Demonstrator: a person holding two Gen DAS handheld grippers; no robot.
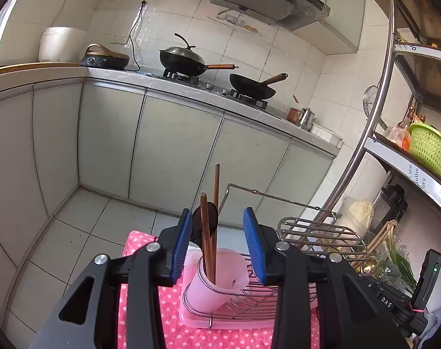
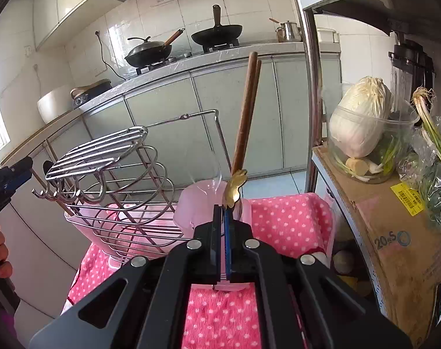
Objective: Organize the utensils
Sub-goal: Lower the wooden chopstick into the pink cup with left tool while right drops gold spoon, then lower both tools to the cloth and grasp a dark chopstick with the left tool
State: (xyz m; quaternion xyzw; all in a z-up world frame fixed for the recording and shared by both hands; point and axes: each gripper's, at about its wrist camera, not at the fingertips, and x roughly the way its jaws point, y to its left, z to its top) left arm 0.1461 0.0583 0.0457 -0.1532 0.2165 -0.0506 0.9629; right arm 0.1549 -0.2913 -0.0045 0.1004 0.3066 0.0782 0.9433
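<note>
In the left wrist view my left gripper [image 1: 217, 240] is open. Thin wooden chopsticks [image 1: 206, 232] stand between its blue pads [image 1: 181, 241] without touching them. They rest in a pink translucent cup [image 1: 217, 282], with a dark spoon [image 1: 207, 218] behind them. In the right wrist view my right gripper [image 2: 224, 218] is shut on the thin stem of a gold utensil [image 2: 234, 184], right at the rim of a pink cup [image 2: 200, 206]. Two thick wooden sticks [image 2: 246, 110] rise from that cup. The left gripper's blue pad [image 2: 17, 174] shows at the far left edge.
A wire dish rack [image 2: 110, 157] sits in a pink tray [image 1: 229, 322] on a pink dotted cloth [image 2: 284, 218]. To the right, a metal shelf post [image 2: 310, 87] and a cardboard box [image 2: 395, 232] with a cabbage jar [image 2: 363, 133]. Beyond are cabinets and woks on the stove [image 1: 182, 61].
</note>
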